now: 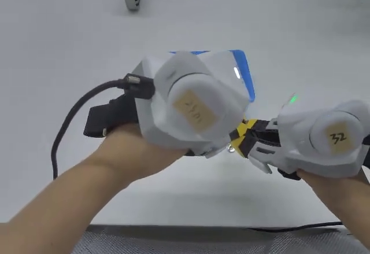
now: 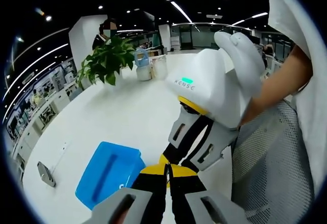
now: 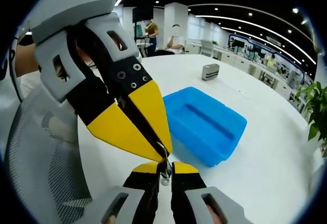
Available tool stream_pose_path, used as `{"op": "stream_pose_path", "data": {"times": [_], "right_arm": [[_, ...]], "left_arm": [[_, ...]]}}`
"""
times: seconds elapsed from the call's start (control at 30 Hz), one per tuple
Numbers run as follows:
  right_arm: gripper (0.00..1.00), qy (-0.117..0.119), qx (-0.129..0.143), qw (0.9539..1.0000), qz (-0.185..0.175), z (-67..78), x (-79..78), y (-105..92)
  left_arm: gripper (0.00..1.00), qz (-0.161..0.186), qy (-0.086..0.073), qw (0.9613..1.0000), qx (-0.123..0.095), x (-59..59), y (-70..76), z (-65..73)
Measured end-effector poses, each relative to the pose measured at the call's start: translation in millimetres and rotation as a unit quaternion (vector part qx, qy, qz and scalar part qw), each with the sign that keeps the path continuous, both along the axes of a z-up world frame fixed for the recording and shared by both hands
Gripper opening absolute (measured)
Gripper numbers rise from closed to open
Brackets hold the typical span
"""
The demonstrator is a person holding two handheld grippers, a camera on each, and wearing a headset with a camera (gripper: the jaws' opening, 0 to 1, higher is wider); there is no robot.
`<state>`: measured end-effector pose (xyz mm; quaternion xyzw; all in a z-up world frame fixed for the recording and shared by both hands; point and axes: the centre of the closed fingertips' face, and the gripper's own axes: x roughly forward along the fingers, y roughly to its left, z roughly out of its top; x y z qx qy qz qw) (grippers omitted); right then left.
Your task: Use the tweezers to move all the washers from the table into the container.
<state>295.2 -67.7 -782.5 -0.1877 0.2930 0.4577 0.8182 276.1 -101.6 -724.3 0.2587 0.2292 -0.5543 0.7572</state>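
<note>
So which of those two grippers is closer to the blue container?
Left. The left gripper sits just in front of the blue container, hiding part of it; the right gripper is off to its right, nearer the person.

"32" on a round sticker (image 1: 338,139) atop the right gripper (image 1: 236,141); "XENSC"-like lettering on its shell (image 2: 185,81)

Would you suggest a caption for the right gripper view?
Left gripper and right gripper meet tip to tip, a thin metal piece between them, beside a blue container.
</note>
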Motion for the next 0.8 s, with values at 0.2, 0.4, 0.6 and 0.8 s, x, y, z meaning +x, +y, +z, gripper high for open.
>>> {"op": "stream_pose_path", "data": {"times": [0.2,0.4,0.6,0.8], "right_arm": [[0.04,-0.014,-0.004,0.9999,0.008,11.2,0.1,2.2],[0.04,-0.038,-0.006,0.9992,0.015,31.9,5.3,6.1],[0.04,-0.072,0.003,0.9973,0.015,62.3,23.1,11.7],[0.03,-0.102,0.004,0.9947,0.011,74.9,46.9,17.9]], "left_arm": [[0.00,-0.001,-0.010,1.0000,0.001,-0.2,3.6,10.9],[0.00,0.006,-0.024,0.9997,-0.008,3.9,6.6,31.2],[0.00,0.022,-0.064,0.9975,-0.023,17.7,11.0,61.1],[0.00,0.050,-0.087,0.9944,-0.032,38.5,15.6,73.1]]}}
